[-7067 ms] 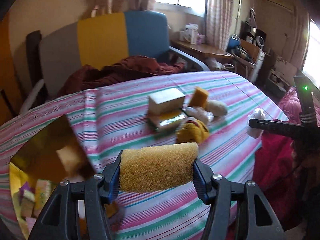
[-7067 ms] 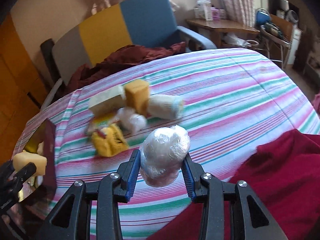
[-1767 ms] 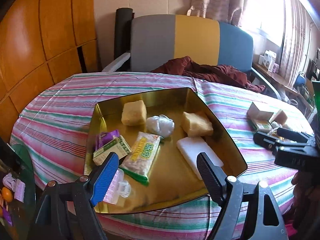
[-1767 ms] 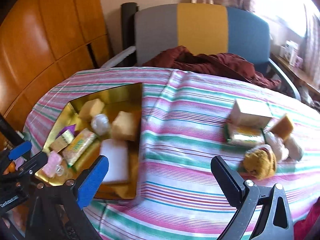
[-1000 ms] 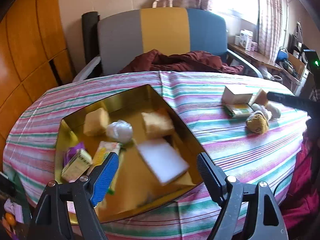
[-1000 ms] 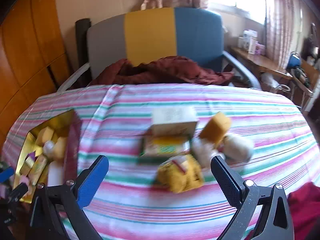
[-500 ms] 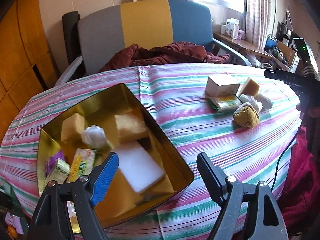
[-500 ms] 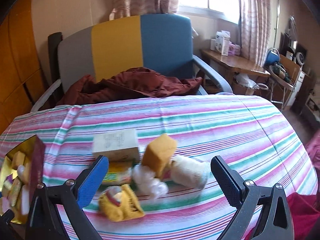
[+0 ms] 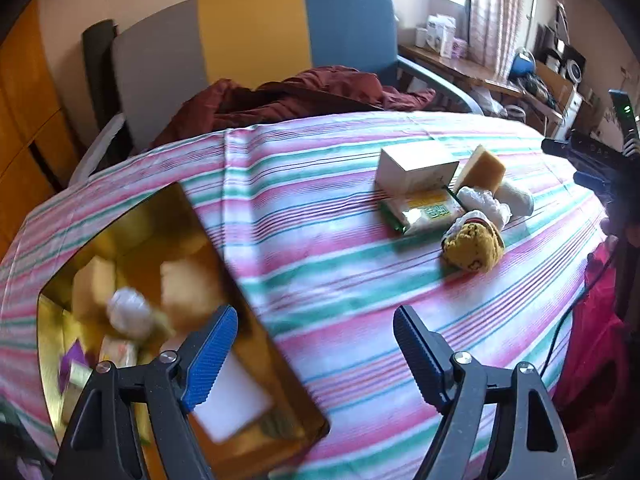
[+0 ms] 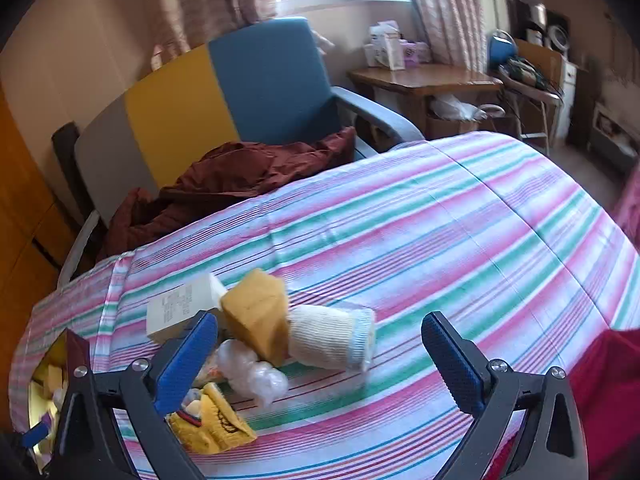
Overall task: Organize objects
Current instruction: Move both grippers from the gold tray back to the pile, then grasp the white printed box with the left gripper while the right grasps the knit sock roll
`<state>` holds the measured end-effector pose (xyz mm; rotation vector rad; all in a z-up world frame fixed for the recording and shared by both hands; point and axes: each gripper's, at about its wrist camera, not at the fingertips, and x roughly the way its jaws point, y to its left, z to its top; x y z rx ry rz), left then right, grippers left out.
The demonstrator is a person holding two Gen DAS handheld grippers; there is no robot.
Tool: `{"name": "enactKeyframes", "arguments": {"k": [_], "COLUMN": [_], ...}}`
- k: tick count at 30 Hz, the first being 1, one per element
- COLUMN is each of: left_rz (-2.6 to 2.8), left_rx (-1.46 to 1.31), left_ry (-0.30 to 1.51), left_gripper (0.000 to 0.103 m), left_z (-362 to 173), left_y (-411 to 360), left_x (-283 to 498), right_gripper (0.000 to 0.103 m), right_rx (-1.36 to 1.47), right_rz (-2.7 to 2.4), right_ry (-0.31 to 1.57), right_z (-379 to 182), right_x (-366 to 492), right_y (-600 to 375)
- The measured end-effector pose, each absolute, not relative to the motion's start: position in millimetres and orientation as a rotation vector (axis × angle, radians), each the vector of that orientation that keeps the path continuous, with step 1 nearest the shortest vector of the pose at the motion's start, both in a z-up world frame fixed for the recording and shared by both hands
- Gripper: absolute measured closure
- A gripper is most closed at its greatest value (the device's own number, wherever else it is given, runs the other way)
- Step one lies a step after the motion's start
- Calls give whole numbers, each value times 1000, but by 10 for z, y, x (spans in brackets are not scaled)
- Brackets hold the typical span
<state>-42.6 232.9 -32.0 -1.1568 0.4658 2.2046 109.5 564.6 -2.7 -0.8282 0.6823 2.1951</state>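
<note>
A gold tray (image 9: pixel 192 216) sits at the table's left and holds sponges, a white block, a plastic ball and packets. A pile lies at the right: a white box (image 9: pixel 416 168), a green-edged packet (image 9: pixel 424 214), an orange sponge (image 10: pixel 256 312), a plastic-wrapped ball (image 10: pixel 252 372), a white rolled sock (image 10: pixel 332 338) and a yellow sock (image 10: pixel 212 420). My left gripper (image 9: pixel 316 356) is open and empty over the tray's near right edge. My right gripper (image 10: pixel 320 360) is open and empty, close above the pile.
The table wears a pink, green and white striped cloth (image 10: pixel 460 240). A grey, yellow and blue armchair (image 10: pixel 224 100) with a dark red garment (image 10: pixel 240 176) stands behind it. A wooden side table (image 10: pixel 424 80) is at the back right. Red fabric (image 10: pixel 600 380) lies at the near right.
Both grippers have swung right, away from the tray and toward the pile. The right gripper has come closer to the sponge and rolled sock. Both stay open and empty.
</note>
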Motion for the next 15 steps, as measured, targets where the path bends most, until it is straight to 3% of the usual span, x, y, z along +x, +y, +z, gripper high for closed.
{"name": "enactKeyframes", "arguments": {"k": [15], "left_rz": [1940], "left_rx": [-965], "left_ry": [733], "left_gripper": [13], "left_z": [-371], "left_y": [3747], "left_x": [-936], "right_gripper": [0], "right_rx": [-867], "right_rz": [2233], "right_ry": [709], "right_z": [-50], "right_x": [1052], "right_y": [5617]}}
